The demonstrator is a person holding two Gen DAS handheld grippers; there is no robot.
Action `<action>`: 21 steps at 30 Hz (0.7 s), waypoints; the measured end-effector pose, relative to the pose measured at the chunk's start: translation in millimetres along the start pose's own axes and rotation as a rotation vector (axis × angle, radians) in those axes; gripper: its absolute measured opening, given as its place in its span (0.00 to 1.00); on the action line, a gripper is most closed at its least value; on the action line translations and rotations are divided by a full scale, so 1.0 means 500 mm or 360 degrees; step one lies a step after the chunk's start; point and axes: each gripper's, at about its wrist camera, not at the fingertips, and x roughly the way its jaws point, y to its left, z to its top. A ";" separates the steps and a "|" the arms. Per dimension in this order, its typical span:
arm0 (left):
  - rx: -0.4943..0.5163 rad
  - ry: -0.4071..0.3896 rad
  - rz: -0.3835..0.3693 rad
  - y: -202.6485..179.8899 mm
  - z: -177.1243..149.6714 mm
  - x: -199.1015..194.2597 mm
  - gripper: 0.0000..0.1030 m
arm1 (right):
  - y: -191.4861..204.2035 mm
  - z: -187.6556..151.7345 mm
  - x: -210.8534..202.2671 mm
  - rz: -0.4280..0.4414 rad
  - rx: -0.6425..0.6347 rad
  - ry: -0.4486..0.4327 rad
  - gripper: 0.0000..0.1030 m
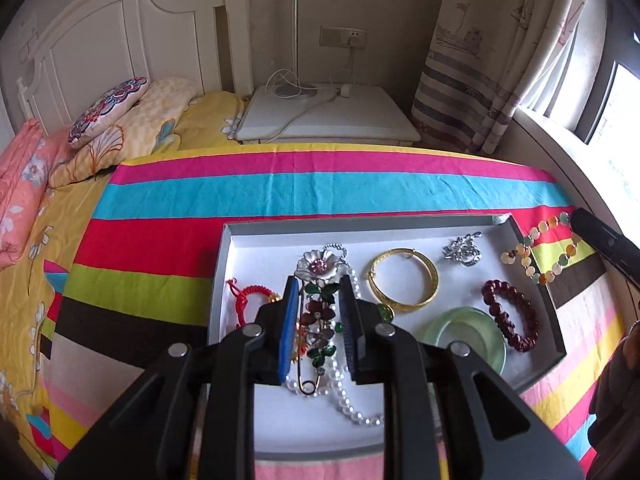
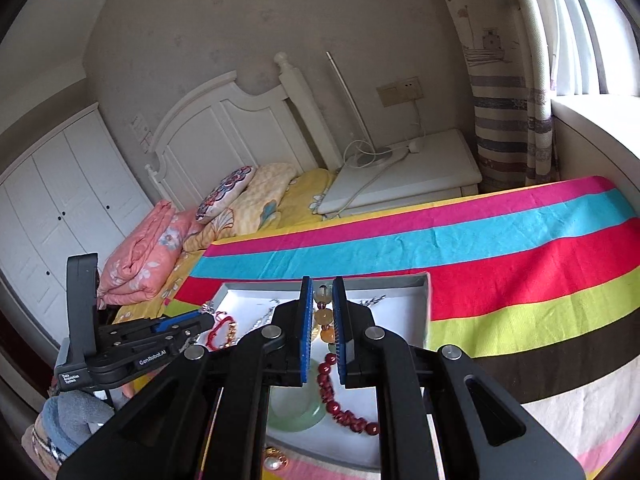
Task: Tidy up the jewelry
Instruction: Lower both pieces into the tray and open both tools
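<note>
A shallow white tray (image 1: 400, 236) lies on the striped bedspread. In it are a flower brooch (image 1: 318, 304) on a pearl necklace (image 1: 352, 404), a red cord bracelet (image 1: 250, 296), a gold bangle (image 1: 402, 280), a silver brooch (image 1: 462, 252), a dark red bead bracelet (image 1: 510, 314) and a pale green jade bangle (image 1: 466, 334). My left gripper (image 1: 319, 286) is around the brooch, jaws a little apart. My right gripper (image 2: 320, 288) is shut on a multicoloured bead bracelet (image 2: 324, 314), which drapes over the tray's right rim (image 1: 536, 256).
The tray (image 2: 404, 280) sits near the striped cloth's front. Pillows (image 1: 120, 120) and a folded pink quilt (image 1: 20, 188) lie at the left. A white nightstand (image 1: 324, 116) with a lamp stands behind the bed. A curtain (image 1: 496, 60) and window ledge are at the right.
</note>
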 end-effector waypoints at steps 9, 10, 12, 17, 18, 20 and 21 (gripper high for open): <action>-0.0132 -0.0037 0.0011 0.047 0.003 0.034 0.80 | -0.022 -0.014 0.035 -0.0088 -0.0029 0.0119 0.30; -0.0149 -0.0036 -0.0004 0.056 -0.006 0.028 0.80 | -0.019 -0.018 0.025 -0.0066 -0.0040 0.0103 0.33; -0.0187 -0.0067 -0.0018 0.073 -0.027 0.007 0.80 | -0.011 -0.033 -0.003 -0.0006 -0.0064 0.0071 0.33; -0.0191 -0.0165 0.0009 0.093 -0.112 -0.080 0.85 | 0.012 -0.081 -0.067 0.0083 -0.0105 0.0043 0.33; -0.0188 -0.0195 0.0021 0.095 -0.135 -0.101 0.89 | 0.017 -0.095 -0.078 0.0088 -0.0120 0.0045 0.33; -0.0170 -0.0234 0.0042 0.099 -0.183 -0.137 0.94 | 0.024 -0.123 -0.095 0.0110 -0.0121 0.0064 0.33; -0.0162 -0.0239 0.0053 0.101 -0.210 -0.152 0.94 | 0.029 -0.137 -0.100 0.0116 -0.0122 0.0081 0.33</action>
